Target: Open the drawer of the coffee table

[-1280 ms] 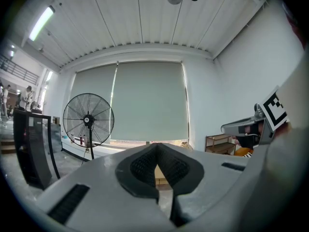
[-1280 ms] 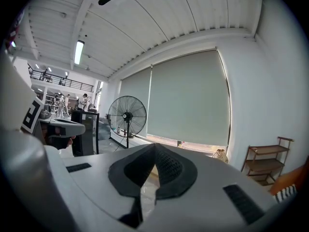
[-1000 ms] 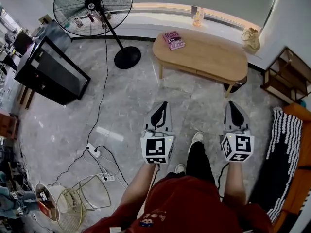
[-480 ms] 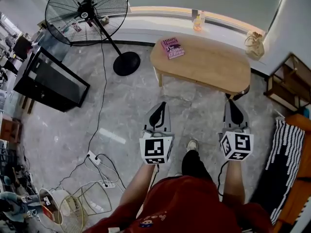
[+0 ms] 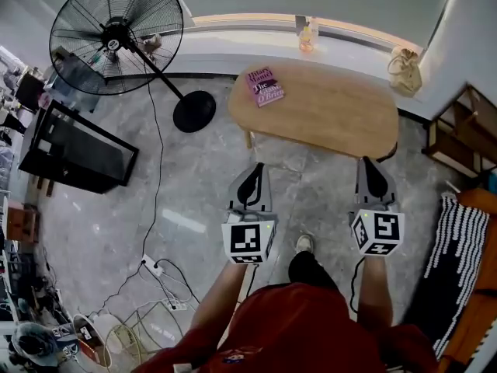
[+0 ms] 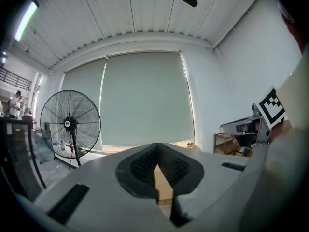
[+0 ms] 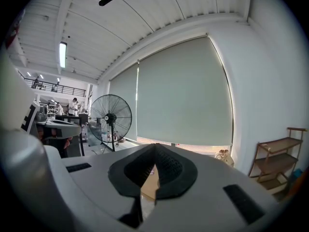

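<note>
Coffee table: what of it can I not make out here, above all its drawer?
- Drawer: the head view looks down on the coffee table; its top hides the front.
- Left gripper view: the shut left gripper covers all but a sliver of wood.
- Right gripper view: the right gripper does likewise.
- Book: title too small, head view.

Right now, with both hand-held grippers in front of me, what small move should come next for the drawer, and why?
Probably step closer to the coffee table. The left hand-held gripper and the right hand-held gripper are shut and empty, and floor shows between them and the table's near edge, so the drawer seems out of reach. Its front is not visible from the head view.
</note>
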